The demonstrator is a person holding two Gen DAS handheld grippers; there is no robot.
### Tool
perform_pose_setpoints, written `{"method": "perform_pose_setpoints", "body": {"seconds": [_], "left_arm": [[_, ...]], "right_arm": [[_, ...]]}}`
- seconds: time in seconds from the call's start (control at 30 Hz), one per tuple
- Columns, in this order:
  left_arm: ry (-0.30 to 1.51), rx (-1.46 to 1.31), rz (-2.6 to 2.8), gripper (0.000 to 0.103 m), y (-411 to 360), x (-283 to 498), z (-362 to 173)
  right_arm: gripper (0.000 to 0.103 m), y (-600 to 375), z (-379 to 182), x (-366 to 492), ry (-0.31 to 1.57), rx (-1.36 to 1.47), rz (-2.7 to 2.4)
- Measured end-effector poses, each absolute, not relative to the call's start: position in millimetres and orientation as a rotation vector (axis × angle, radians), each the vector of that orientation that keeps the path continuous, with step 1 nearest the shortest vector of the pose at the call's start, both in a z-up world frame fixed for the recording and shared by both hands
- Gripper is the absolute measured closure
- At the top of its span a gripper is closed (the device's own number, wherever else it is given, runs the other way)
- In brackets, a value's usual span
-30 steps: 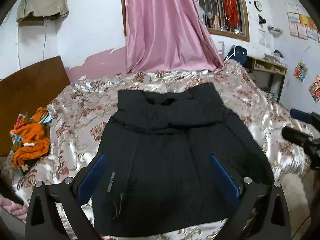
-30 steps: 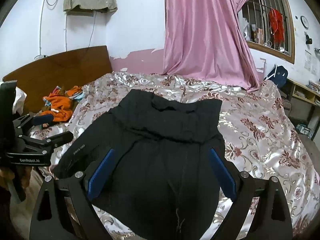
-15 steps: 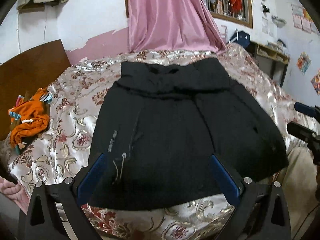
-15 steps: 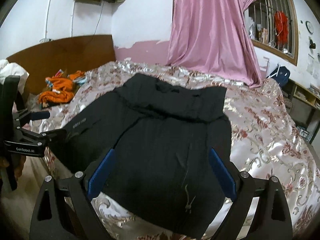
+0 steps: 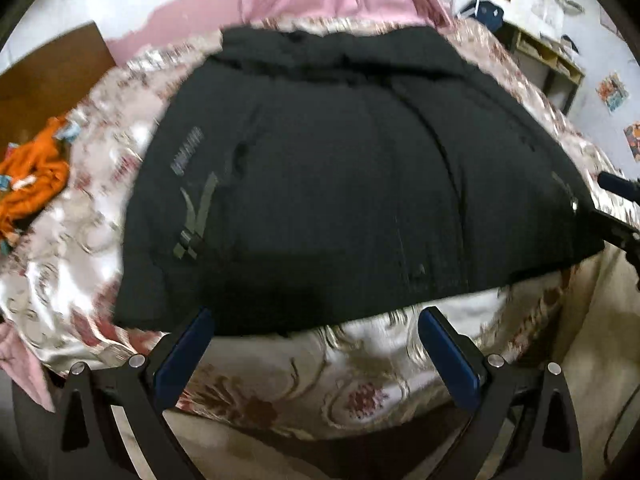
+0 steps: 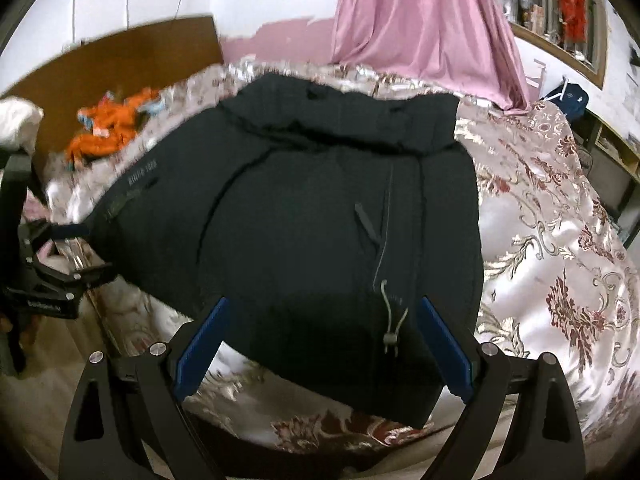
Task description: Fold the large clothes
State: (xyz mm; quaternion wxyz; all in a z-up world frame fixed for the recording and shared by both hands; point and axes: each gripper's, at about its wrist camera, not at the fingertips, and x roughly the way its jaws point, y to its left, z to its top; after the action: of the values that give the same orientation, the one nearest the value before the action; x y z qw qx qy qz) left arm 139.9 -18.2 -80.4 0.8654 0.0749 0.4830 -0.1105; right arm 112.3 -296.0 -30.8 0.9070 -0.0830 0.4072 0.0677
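Observation:
A large black jacket (image 5: 340,184) lies spread flat on the bed, collar toward the far wall, with a drawcord toggle (image 6: 390,336) near its hem. My left gripper (image 5: 314,320) hovers open just before the jacket's near hem, close to its left corner. My right gripper (image 6: 322,308) is open too, its blue pads (image 6: 200,348) low over the hem on the right side. Nothing sits between either pair of pads. In the right wrist view the left gripper (image 6: 86,252) shows at the left edge; in the left wrist view the right gripper (image 5: 612,208) shows at the right edge.
The bed wears a shiny floral cover (image 5: 320,372) and its near edge drops off below the grippers. Orange clothes (image 6: 108,132) are heaped by the wooden headboard (image 6: 120,60). A pink curtain (image 6: 424,28) hangs behind, with a shelf (image 5: 548,64) and a blue bag (image 6: 568,98) to the right.
Both grippers have come down and tilted further downward toward the jacket's near hem, so the jacket fills more of each view. Both pairs of jaws stay wide apart.

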Motion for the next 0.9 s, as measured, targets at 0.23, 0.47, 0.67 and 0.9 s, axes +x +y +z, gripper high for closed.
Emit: {"method": "perform_pose_setpoints", "body": {"seconds": [0.23, 0.47, 0.67, 0.9], "left_arm": [[1.063, 0.165, -0.237, 0.000, -26, 146, -101], [1.086, 0.086, -0.222, 0.000, -17, 157, -103], [1.090, 0.084, -0.213, 0.000, -15, 164, -106], [1.084, 0.141, -0.188, 0.000, -24, 159, -111]], "right_arm": [[0.012, -267, -67, 111, 0.927, -0.412, 0.141], [0.006, -243, -80, 115, 0.952, -0.536, 0.162], [0.005, -229, -95, 116, 0.942, -0.644, 0.134], [0.004, -220, -111, 113, 0.883, -0.767, 0.118]]}}
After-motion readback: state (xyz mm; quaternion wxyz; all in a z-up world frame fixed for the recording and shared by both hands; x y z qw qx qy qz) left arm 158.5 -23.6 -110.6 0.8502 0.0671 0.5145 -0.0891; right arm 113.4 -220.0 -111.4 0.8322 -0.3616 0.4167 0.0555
